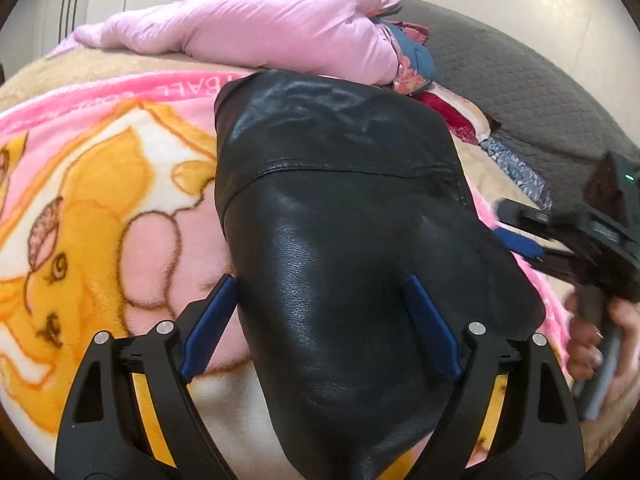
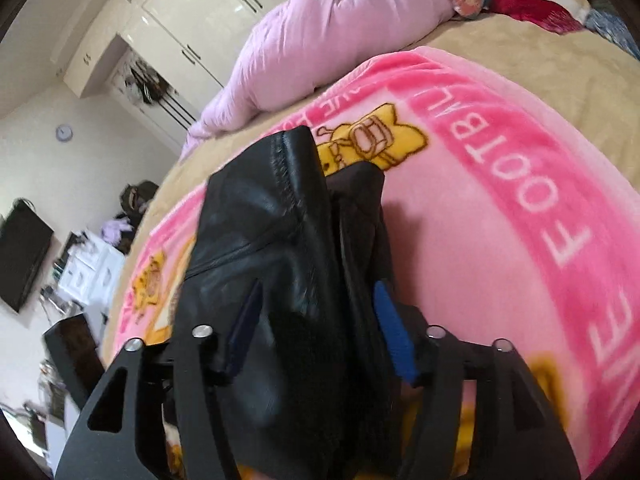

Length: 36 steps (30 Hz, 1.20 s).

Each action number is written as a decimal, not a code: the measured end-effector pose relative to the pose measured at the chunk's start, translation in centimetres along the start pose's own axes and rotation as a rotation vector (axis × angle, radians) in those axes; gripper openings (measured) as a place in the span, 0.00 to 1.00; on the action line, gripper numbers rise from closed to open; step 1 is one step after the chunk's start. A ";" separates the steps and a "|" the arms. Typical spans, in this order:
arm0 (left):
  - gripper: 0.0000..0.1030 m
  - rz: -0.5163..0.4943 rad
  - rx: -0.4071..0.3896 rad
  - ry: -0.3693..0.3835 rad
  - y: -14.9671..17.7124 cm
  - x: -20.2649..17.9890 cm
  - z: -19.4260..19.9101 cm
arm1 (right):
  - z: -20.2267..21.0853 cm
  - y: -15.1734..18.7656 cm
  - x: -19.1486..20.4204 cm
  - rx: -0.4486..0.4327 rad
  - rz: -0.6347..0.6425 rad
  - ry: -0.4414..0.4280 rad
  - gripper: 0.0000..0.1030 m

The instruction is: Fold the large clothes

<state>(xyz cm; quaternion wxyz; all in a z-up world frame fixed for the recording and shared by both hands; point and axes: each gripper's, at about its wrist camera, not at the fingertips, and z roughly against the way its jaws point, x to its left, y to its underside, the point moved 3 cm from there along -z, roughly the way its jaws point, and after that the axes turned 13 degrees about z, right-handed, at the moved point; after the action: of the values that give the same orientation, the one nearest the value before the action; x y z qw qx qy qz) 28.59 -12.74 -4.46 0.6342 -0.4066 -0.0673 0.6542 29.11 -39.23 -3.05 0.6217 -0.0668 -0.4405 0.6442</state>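
A black leather garment [image 1: 340, 208] lies folded into a long bundle on a pink cartoon blanket [image 1: 100, 184]. My left gripper [image 1: 322, 304] stands wide open over its near end; the blue pads [image 1: 212, 320] flank the leather without visibly squeezing it. In the right wrist view the same black garment [image 2: 260, 240] runs up between the fingers of my right gripper [image 2: 320, 320], whose jaws stand apart with loose folds between them. From the left wrist view, the right gripper [image 1: 516, 226] shows blurred at the garment's right edge, held by a hand [image 1: 608, 344].
A pink padded jacket [image 1: 260, 28] and other bunched clothes [image 1: 416, 60] lie at the bed's far side. A grey quilted cover [image 1: 520, 80] lies to the right. Beyond the bed are white wardrobes [image 2: 192, 12], a dark screen [image 2: 20, 256] and cluttered furniture [image 2: 88, 264].
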 end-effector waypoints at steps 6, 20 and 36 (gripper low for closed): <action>0.76 -0.019 -0.015 -0.018 0.1 -0.4 0.4 | 3.0 2.7 0.6 -0.109 -0.074 -0.019 0.71; 0.76 -0.031 -0.035 -0.039 0.6 -0.7 0.8 | 1.5 4.4 0.2 0.031 -0.102 -0.054 0.78; 0.76 -0.156 -0.023 -0.015 -0.7 -5.2 1.3 | 2.9 5.4 2.0 0.052 0.104 0.004 0.22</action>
<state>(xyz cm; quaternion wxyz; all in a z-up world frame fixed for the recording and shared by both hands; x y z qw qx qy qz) 27.61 -16.68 -0.89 0.6779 -0.4026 -0.1111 0.6050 22.78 -38.07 -3.89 0.5897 -0.0750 -0.4182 0.6868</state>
